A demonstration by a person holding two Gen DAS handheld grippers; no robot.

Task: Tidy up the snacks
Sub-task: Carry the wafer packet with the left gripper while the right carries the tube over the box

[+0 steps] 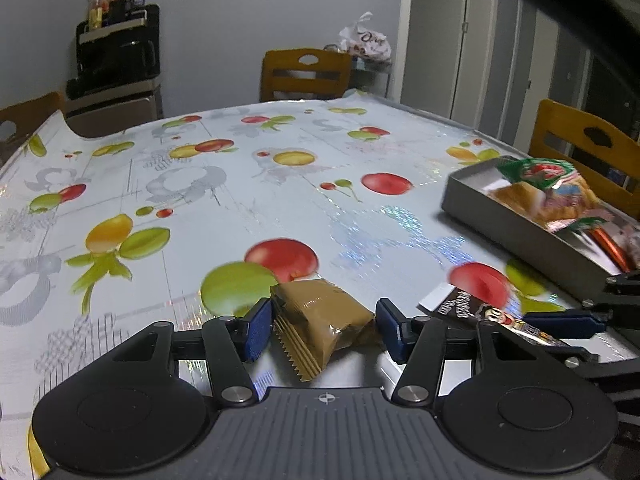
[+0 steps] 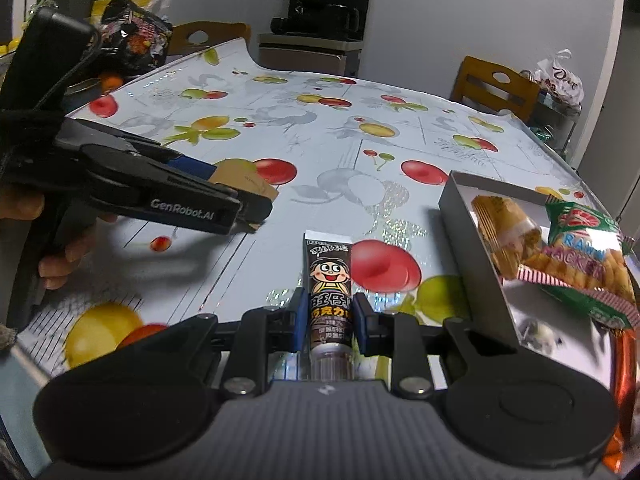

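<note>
My left gripper [image 1: 322, 326] has its blue pads around a brown wrapped snack [image 1: 324, 320] on the fruit-print table; the left pad touches it and a small gap shows at the right pad. It also shows in the right wrist view [image 2: 244, 196]. My right gripper [image 2: 330, 316] is shut on a black chocolate tube [image 2: 329, 280] with a cartoon face, lying on the table. The tube shows in the left wrist view [image 1: 496, 320]. A grey tray [image 2: 472, 240] at the right holds a green prawn cracker bag [image 2: 584, 264], a wafer pack [image 2: 500, 236] and an orange stick.
Wooden chairs [image 1: 306, 74] stand around the table. A black rack [image 1: 118, 48] with packets stands by the far wall. A dark snack bag [image 2: 136, 36] lies at the table's far left edge. The tablecloth [image 1: 240, 184] stretches ahead of both grippers.
</note>
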